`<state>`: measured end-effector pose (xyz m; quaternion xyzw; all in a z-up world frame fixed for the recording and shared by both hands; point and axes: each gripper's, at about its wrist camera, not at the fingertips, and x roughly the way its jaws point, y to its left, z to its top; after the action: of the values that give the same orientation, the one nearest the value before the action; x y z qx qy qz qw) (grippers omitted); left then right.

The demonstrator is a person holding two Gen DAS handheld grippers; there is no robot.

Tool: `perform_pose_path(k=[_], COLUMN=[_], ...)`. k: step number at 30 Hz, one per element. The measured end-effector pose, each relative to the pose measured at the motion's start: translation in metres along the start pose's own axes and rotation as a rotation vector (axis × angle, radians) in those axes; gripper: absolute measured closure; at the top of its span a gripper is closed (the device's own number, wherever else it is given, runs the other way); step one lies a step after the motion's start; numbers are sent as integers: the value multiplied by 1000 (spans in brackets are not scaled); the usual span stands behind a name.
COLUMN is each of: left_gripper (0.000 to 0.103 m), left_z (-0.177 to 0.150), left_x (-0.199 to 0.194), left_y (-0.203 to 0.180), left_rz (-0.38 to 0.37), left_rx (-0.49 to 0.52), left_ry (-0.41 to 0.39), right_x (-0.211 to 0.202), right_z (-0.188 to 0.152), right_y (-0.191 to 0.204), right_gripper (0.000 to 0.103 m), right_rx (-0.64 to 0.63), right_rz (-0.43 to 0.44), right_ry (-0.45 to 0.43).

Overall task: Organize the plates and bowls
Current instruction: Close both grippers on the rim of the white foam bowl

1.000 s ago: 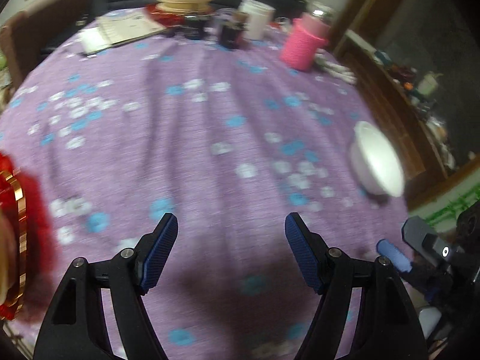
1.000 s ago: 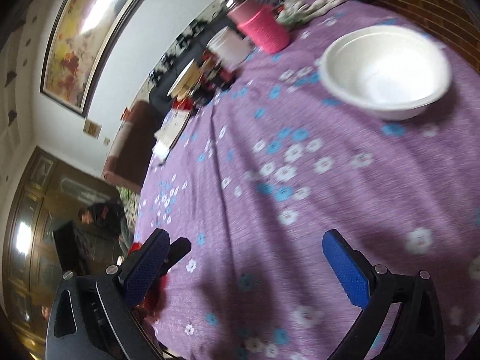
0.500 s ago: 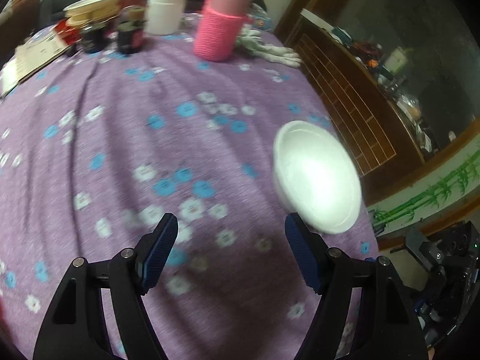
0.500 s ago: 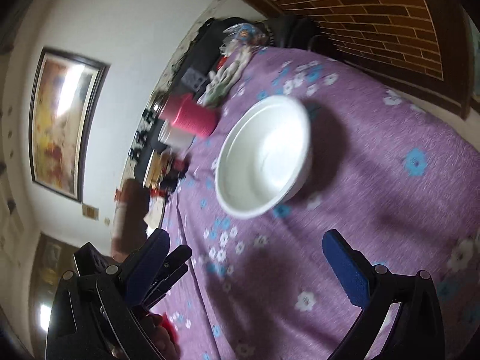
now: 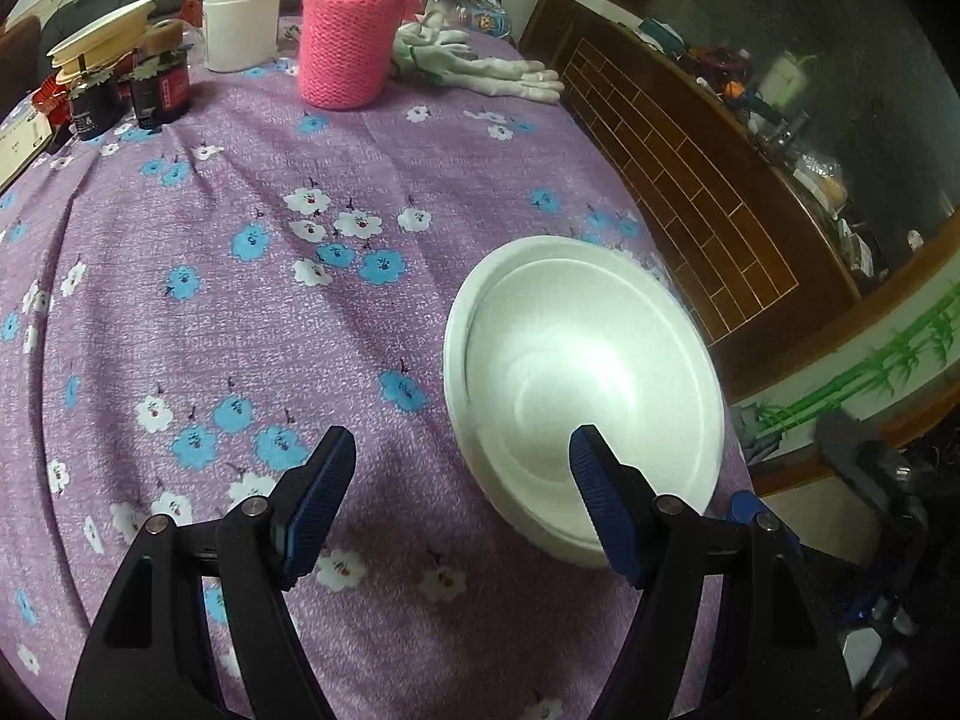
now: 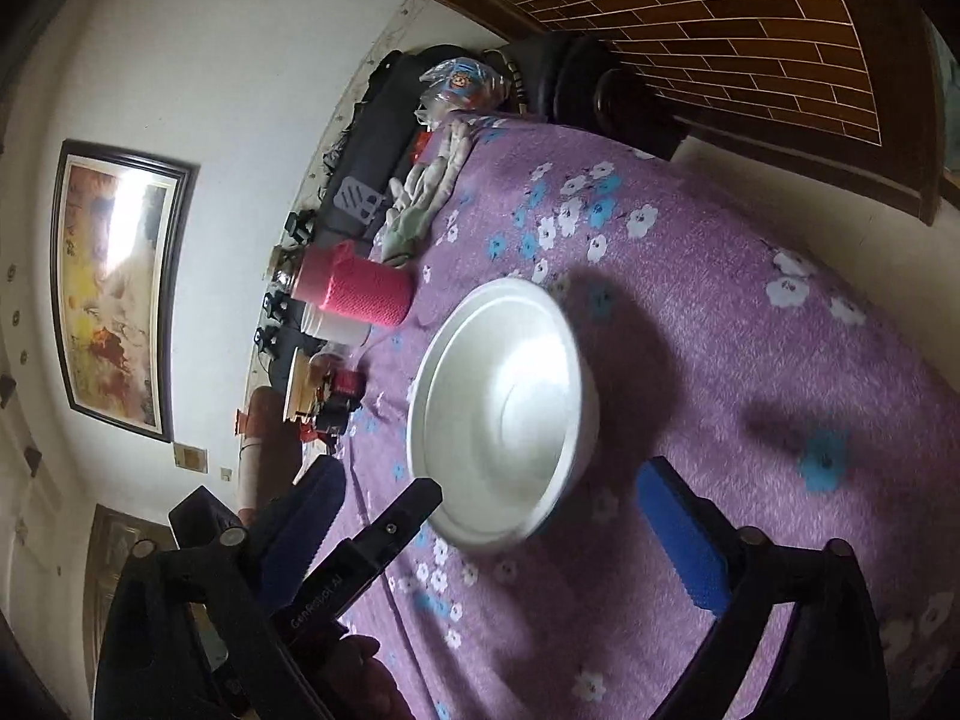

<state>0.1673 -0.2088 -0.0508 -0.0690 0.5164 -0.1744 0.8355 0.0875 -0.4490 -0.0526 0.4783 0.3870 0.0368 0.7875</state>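
Left wrist view: left gripper [image 5: 462, 468] released, over near rim of white foam bowl [image 5: 585, 387] at lower right, purple floral bench [image 5: 240, 300]. Right gripper [image 6: 492, 510] closing, empty. Step: approach. Next: pinch rim.

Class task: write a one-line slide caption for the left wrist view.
Left hand-held gripper, jaws apart, nears a white bowl on a purple floral tablecloth.
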Motion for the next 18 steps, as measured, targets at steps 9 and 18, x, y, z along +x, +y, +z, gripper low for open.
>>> perform_pose_path(k=[9,18], left_gripper=[43,93], left_z=[5,4], left_x=[13,32], left_y=[-3,-3], left_rz=[15,72], left_rx=[6,35], left_ry=[-13,16], right_x=[29,46], right_z=[10,12], right_y=[-8,-9], right_gripper=[44,74], right_rx=[9,-10], right_rz=[-52,-132], right_ry=[49,76])
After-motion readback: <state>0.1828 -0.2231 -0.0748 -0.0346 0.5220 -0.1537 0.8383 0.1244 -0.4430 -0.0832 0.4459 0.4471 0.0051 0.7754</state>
